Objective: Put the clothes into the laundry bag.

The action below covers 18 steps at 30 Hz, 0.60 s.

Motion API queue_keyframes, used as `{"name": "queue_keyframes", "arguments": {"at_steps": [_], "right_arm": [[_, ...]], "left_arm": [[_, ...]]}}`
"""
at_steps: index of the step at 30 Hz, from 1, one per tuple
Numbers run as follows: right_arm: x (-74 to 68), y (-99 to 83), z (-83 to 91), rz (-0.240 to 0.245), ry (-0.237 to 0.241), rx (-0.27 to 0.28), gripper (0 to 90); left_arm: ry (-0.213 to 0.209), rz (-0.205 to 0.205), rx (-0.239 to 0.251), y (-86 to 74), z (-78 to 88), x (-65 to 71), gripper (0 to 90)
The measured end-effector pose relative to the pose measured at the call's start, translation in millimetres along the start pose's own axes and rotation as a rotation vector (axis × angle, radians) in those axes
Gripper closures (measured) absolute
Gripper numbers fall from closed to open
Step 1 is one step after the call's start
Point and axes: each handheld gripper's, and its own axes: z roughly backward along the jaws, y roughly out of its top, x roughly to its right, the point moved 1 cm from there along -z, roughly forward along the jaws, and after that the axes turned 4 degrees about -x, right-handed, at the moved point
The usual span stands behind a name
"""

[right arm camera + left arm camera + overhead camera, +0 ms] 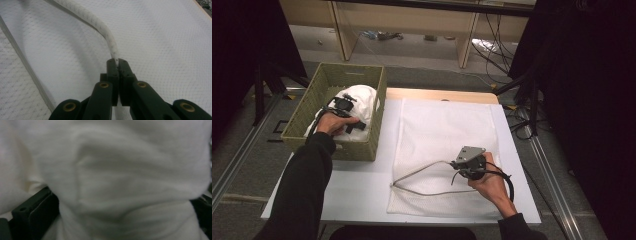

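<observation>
A: Report the left gripper (346, 113).

B: It sits inside the basket (377, 100), on top of the white cloth (362, 100). Its jaws stand spread wide. In the left gripper view the cloth (130, 177) bulges between them and hides most of both jaws. Whether the pads press on it cannot be told.

A: Report the right gripper (457, 165).

B: Its jaws are pressed together, pinching the rim (110, 40) of the mesh bag (447, 130). The rim leaves the fingertips and curves up and away to the left in the right gripper view.

A: Position of the bag?

B: It lies flat on the desk (357, 180) under and ahead of the right gripper, its mouth lifted open at the pinched rim. The basket stands well to that gripper's left.
</observation>
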Motion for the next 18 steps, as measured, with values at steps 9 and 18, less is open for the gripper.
{"name": "queue_keyframes", "arguments": {"at_steps": [9, 18], "right_arm": [[0.3, -1.8, 3.8, -0.025, 0.006, -0.016, 89.9], [0.3, -1.9, 3.6, -0.022, 0.014, -0.02, 89.9]], "left_arm": [[0.071, 0.02, 0.002, 2.6, 6.1, -10.7, 37.5], [0.068, 0.008, -0.013, -2.3, -14.1, -10.9, 0.0]]}}
